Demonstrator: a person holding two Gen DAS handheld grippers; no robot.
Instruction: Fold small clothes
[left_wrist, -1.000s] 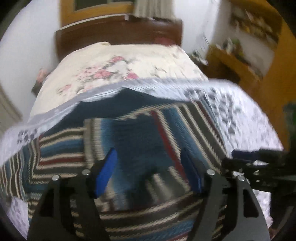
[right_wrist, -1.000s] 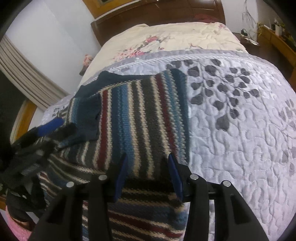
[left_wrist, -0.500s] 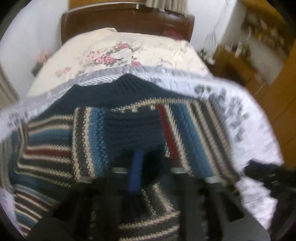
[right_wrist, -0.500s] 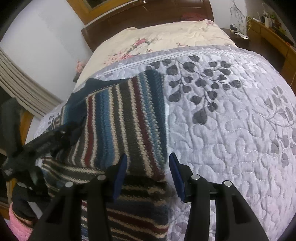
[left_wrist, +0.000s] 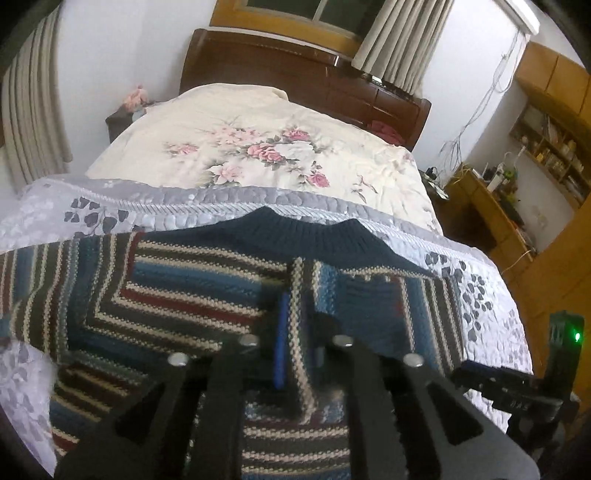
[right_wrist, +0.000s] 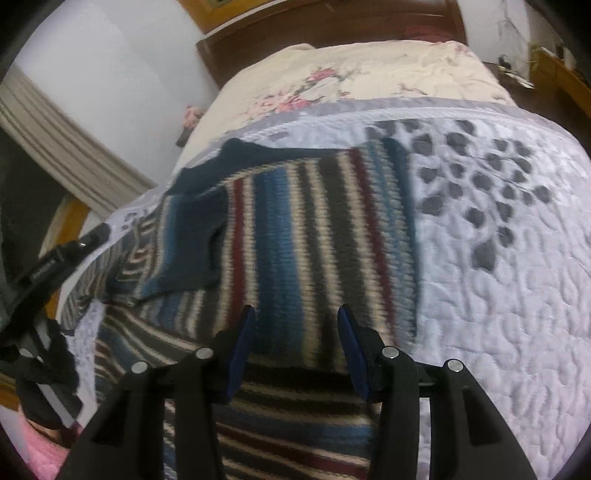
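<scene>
Bedroom around me, and right under my tools a pale quilted bedspread (right_wrist: 517, 295) with grey leaf prints, spread over the near end of the bed. My left tongs (left_wrist: 297, 354) angle forward and down, and they are pinched tight on a raised ridge of the striped knitted sweater (left_wrist: 184, 288); a band of cream-and-dark knit stands up between the two blue pads (left_wrist: 279, 350). My right tongs (right_wrist: 295, 345) point the same way, low over the sweater's right half, jaws parted wide with nothing between them, the blue pads framing bare stripes. From the right wrist camera I see my left tool as a dark shape at the far left edge; from the left one, the right tool sits at the lower right with a green light glowing on it.

Further out, the sweater lies flat on the bedspread, stripes of blue, maroon, cream and dark grey, a sleeve folded across its front. Its navy ribbed collar (left_wrist: 314, 236) points away from me, touching the bedspread's grey braided border. Beyond that comes a cream floral quilt (left_wrist: 258, 147), then the dark wooden headboard (left_wrist: 295, 77), with curtains (left_wrist: 402, 40) above and wooden shelves (left_wrist: 546, 147) off to the right.
</scene>
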